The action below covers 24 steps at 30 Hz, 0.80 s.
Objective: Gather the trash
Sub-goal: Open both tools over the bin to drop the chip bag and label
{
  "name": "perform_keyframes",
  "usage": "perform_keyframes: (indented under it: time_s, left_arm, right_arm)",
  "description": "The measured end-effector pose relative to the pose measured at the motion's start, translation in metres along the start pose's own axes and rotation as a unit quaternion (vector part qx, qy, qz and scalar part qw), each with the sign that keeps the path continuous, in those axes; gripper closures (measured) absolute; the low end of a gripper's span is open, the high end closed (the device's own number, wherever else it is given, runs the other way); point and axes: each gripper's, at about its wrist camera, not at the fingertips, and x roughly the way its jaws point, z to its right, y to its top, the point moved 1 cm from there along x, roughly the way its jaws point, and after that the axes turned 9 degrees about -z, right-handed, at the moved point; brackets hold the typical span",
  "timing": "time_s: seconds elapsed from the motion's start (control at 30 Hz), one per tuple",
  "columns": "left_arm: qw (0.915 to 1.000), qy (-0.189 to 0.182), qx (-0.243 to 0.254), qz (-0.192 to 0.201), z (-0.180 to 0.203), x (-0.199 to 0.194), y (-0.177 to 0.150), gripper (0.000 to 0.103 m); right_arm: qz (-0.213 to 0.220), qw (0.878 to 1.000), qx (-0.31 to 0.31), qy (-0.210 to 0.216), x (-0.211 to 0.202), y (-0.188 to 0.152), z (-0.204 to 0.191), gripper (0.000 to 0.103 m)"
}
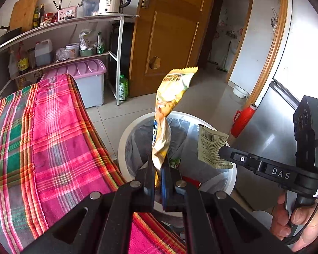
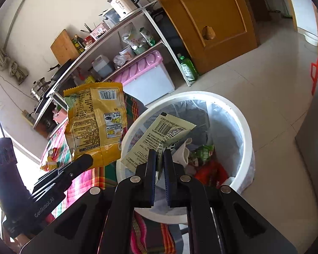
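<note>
My left gripper [image 1: 158,165] is shut on a yellow snack wrapper [image 1: 171,99] and holds it upright above the white trash bin [image 1: 125,135]. It also shows in the right wrist view [image 2: 95,122], with the left gripper [image 2: 89,158] at its lower edge. My right gripper [image 2: 159,154] is shut on a pale green sachet [image 2: 159,137] with a barcode, held over the bin [image 2: 241,124]. In the left wrist view the sachet [image 1: 211,146] hangs from the right gripper [image 1: 221,150] above the bin's right side. The bin is lined with a bag and holds several wrappers.
A table with a pink and green plaid cloth [image 1: 42,148] stands left of the bin. A metal shelf [image 1: 59,25] with a kettle and bottles, a pink-lidded box [image 1: 89,80], a wooden door [image 1: 169,36] and a red thermos [image 1: 243,120] surround the tiled floor.
</note>
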Motion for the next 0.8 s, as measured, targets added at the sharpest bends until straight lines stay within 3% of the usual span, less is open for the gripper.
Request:
perform_keyframes:
  time_s: [0.3, 0.4, 0.8]
  left_arm:
    - [0.9995, -0.01, -0.002, -0.029, 0.005, 0.02, 0.001, 0.093]
    - [0.9996, -0.013, -0.002, -0.024, 0.006, 0.016, 0.001, 0.083]
    - [0.9997, -0.012, -0.019, 0.006, -0.006, -0.016, -0.007, 0.082]
  right_arm:
    - [-0.018, 1.0, 0.024, -0.001, 0.011, 0.001, 0.014, 0.091]
    - [-0.015, 1.0, 0.02, -0.004, 0.008, 0.0, 0.012, 0.09]
    - [0.004, 1.0, -0.005, 0.005, -0.013, -0.004, -0.011, 0.089]
